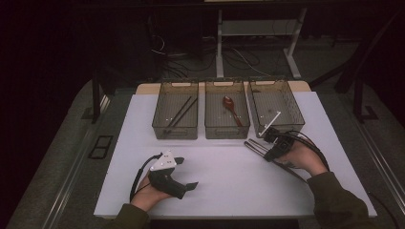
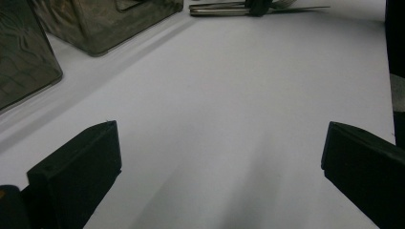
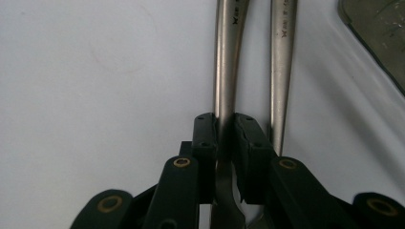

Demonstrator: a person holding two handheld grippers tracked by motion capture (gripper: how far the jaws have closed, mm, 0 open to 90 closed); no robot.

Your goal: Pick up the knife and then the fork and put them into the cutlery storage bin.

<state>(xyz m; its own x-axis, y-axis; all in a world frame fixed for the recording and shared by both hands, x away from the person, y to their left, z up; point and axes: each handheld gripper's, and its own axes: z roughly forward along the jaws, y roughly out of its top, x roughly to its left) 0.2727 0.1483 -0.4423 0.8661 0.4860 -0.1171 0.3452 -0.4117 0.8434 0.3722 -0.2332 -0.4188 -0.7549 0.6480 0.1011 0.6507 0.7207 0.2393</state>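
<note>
Three cameras on one white table (image 1: 229, 181)

One looks forward and down from above; one rides low on the left gripper (image 1: 184, 172), facing across the sheet toward the bins (image 2: 95, 24); one sits close behind the right gripper (image 3: 225, 138), over steel handles (image 3: 227, 57) seen in both.

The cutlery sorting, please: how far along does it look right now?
Done: chopsticks lie in the left bin, a spoon in the middle bin. In hand: the right gripper is shut on one metal handle on the table. Left: the second handle beside it. The left gripper rests open.
</note>
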